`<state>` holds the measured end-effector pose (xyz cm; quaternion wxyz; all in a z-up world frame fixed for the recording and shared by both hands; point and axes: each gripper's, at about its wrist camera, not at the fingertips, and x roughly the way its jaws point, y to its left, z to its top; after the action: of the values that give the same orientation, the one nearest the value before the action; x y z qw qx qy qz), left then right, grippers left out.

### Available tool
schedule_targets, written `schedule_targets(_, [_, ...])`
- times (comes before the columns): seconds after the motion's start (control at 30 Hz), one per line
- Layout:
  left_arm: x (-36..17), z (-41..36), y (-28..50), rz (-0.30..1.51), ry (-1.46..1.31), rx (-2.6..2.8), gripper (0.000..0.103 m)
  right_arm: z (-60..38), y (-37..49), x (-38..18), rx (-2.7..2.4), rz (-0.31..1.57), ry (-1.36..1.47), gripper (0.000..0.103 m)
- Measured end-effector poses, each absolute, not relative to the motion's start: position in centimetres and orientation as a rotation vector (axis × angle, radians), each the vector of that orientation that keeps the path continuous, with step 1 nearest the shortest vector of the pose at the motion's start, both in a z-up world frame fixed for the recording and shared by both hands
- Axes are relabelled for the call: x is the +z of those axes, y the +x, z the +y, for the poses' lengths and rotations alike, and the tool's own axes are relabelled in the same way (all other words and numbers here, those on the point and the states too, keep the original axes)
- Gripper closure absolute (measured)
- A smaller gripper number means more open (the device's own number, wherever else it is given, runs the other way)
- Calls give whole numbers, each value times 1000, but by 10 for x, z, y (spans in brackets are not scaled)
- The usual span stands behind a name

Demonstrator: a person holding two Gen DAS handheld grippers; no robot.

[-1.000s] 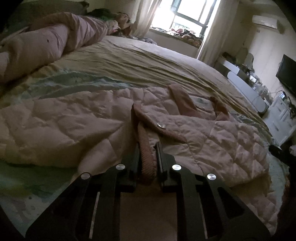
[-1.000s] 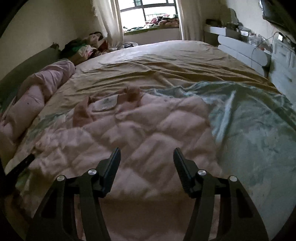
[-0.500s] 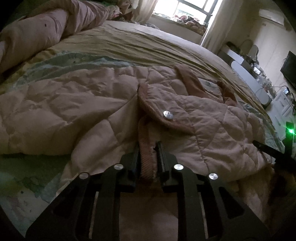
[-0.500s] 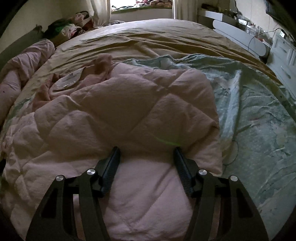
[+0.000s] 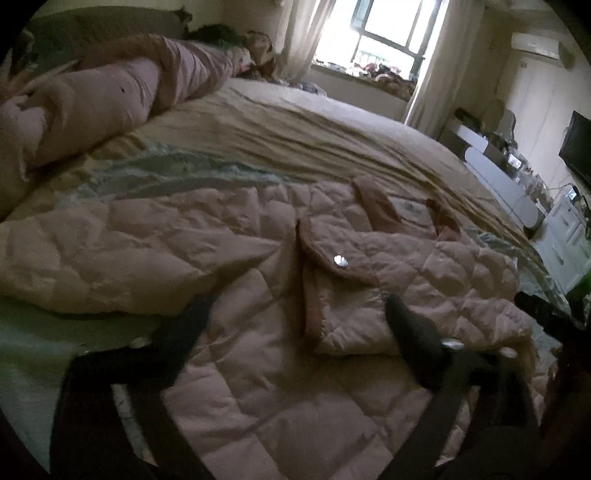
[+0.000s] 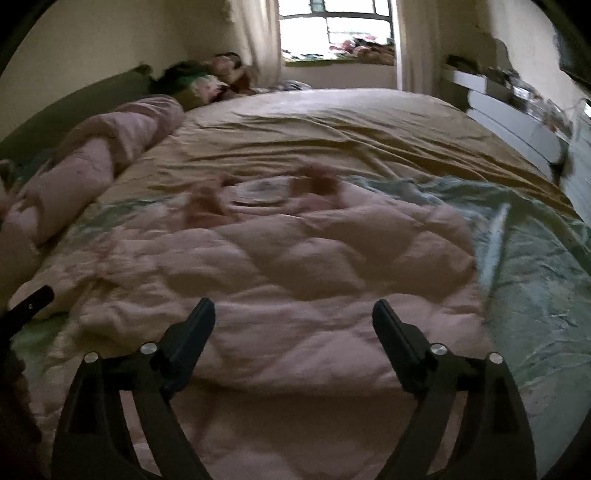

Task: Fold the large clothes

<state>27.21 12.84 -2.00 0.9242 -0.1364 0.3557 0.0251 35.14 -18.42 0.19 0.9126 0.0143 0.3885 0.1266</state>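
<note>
A pink quilted jacket (image 5: 236,266) lies spread on the bed, collar toward the window, with a snap-buttoned front flap (image 5: 336,258) folded over. My left gripper (image 5: 295,310) is open above the jacket's lower front, holding nothing. In the right wrist view the same jacket (image 6: 295,266) lies flat, its right side folded in. My right gripper (image 6: 293,314) is open just above the jacket's hem, empty. The right gripper's dark finger shows at the right edge of the left wrist view (image 5: 543,314).
The bed (image 6: 332,125) has a tan sheet and a green patterned cover (image 6: 546,266). A rolled pink duvet (image 5: 110,96) lies along the left side. A window (image 6: 332,29) is at the back; white furniture (image 5: 498,184) stands along the right wall.
My left gripper has let go of the jacket's ribbed edge and opened wide. My right gripper has drawn back from the jacket, still open. The jacket's right side now lies folded in.
</note>
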Motion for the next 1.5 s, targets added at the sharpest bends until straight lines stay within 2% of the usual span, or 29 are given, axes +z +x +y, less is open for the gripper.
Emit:
schedule_targets(0.07, [-18, 132, 267, 719, -319, 23, 11, -169, 347, 2, 320, 800, 36, 9])
schedule_targets(0.33, [-29, 113, 275, 767, -299, -26, 13, -146, 351, -13, 301, 841, 53, 8])
schedule_targets(0.47, [-39, 96, 281, 795, -235, -33, 33, -150, 355, -24, 285, 880, 89, 8])
schedule_targets(0.57, [-56, 87, 288, 866, -242, -68, 41, -156, 359, -36, 282, 929, 126, 7])
schedule_targets(0.8, [-96, 96, 305, 987, -294, -71, 41, -149, 362, -67, 247, 1008, 62, 5])
schedule_targets(1.2, [-67, 110, 288, 924, -356, -73, 41, -155, 338, -33, 328, 928, 136, 5])
schedule_targets(1.33, [-52, 117, 278, 885, -329, -20, 30, -153, 330, -20, 344, 902, 130, 5])
schedule_targets(1.5, [-39, 140, 266, 830, -361, 43, 24, -142, 323, -4, 386, 881, 117, 5])
